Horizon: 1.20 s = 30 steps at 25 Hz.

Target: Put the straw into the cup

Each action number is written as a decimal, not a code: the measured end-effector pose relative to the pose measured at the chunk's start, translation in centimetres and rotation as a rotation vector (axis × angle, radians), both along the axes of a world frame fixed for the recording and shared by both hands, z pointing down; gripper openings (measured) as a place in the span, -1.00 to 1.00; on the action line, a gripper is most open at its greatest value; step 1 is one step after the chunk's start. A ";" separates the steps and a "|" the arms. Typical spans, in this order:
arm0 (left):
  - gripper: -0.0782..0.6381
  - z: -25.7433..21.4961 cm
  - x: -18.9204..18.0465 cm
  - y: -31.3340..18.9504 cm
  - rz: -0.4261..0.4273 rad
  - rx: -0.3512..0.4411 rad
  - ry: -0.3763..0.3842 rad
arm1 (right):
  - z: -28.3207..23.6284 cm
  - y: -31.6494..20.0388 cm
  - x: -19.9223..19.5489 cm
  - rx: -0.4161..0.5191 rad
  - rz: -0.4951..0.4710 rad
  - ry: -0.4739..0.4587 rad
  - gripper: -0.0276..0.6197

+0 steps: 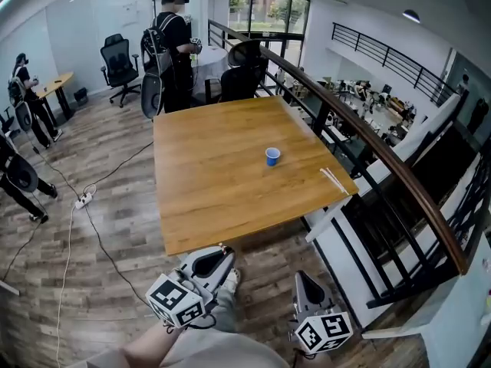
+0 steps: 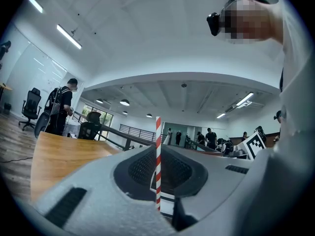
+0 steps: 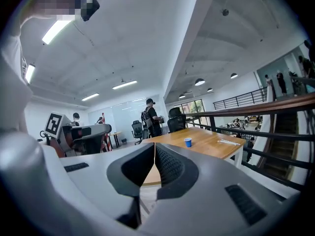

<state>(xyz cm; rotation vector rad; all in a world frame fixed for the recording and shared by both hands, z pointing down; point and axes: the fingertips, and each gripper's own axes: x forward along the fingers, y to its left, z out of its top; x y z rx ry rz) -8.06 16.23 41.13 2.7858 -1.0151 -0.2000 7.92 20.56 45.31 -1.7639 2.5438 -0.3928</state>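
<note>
Nearest the camera, low in the head view, is the left gripper (image 2: 158, 154) with its marker cube (image 1: 175, 301). Its jaws are nearly together, clamped on a red-and-white striped straw (image 2: 158, 131). The straw stands upright across the pads, its upper end clear above the jaw tips. Beside it is the right gripper (image 3: 154, 149), with a marker cube (image 1: 324, 332) of its own. Its jaws are closed against each other with nothing between them. Both grippers sit short of the near edge of a square wooden table (image 1: 215, 175), over plank flooring (image 1: 115, 228) where a white power strip (image 1: 83, 200) and its cables lie. One small blue cup (image 1: 272, 156) stands upright, mouth up, on the right half of the table, well apart from the held straw. Two pale thin sticks (image 1: 334, 179) lie near the right edge; what they are cannot be told. A dark handrail (image 1: 368, 140) runs along the table's right side. At the far side are black office chairs (image 1: 119, 58) and a standing person (image 1: 175, 44) in dark clothes.
</note>
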 end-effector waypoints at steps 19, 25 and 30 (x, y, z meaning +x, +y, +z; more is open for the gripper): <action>-0.68 0.2 1.2 -21.6 0.037 -0.058 -0.018 | -0.1 -21.2 0.8 -0.058 0.013 0.019 -0.85; -0.68 0.4 1.3 -28.2 0.043 -0.083 -0.024 | 0.4 -27.7 0.8 -0.085 0.015 0.013 -0.85; -0.68 0.1 1.4 -33.4 0.062 -0.093 -0.017 | 0.2 -32.3 0.8 -0.097 0.037 0.018 -0.85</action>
